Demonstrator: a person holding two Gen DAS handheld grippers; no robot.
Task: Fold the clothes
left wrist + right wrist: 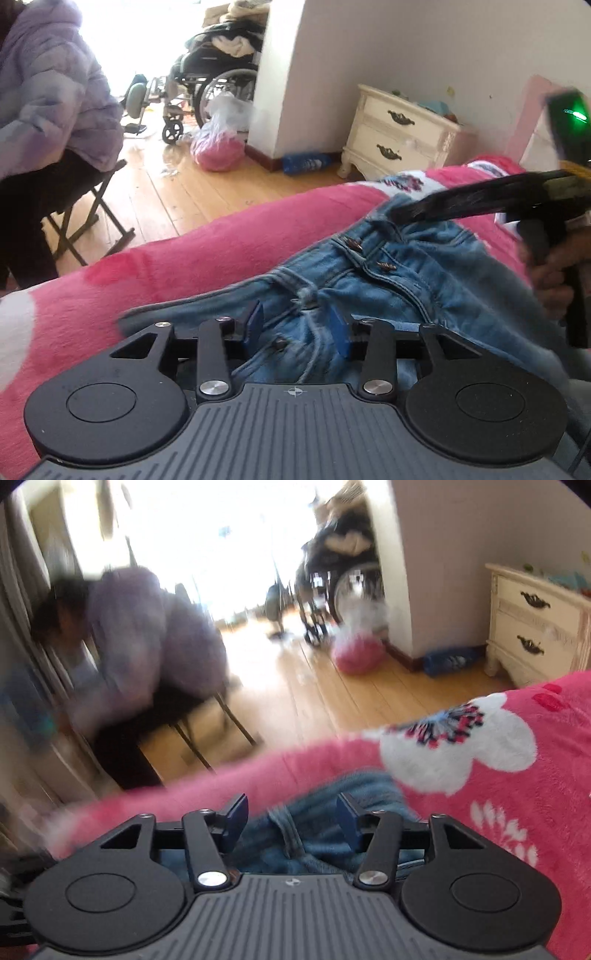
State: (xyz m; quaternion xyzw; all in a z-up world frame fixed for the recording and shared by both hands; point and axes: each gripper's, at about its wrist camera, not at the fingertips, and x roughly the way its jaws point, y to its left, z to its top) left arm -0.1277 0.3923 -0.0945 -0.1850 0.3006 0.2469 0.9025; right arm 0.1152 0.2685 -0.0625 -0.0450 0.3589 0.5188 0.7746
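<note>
Jeans [388,280] lie on the pink blanket [229,240] on the bed, waistband and fly buttons facing the left camera, cloth bunched, not flat. Left gripper [299,325]: jaws apart, denim between them, not pinched as far as I can tell. Right gripper [291,816]: jaws apart too, over the jeans near the blanket edge; that view is motion-blurred, so contact is unclear. In the left view your right gripper sits at the far waistband corner.

Step, my read: setting up the grab at the waistband, first fold not made. Next move needs both jaws closed on the waistband, one per side, then pull the cloth flat. Nightstand [399,129] and wheelchair [218,85] well apart, no issue.
</note>
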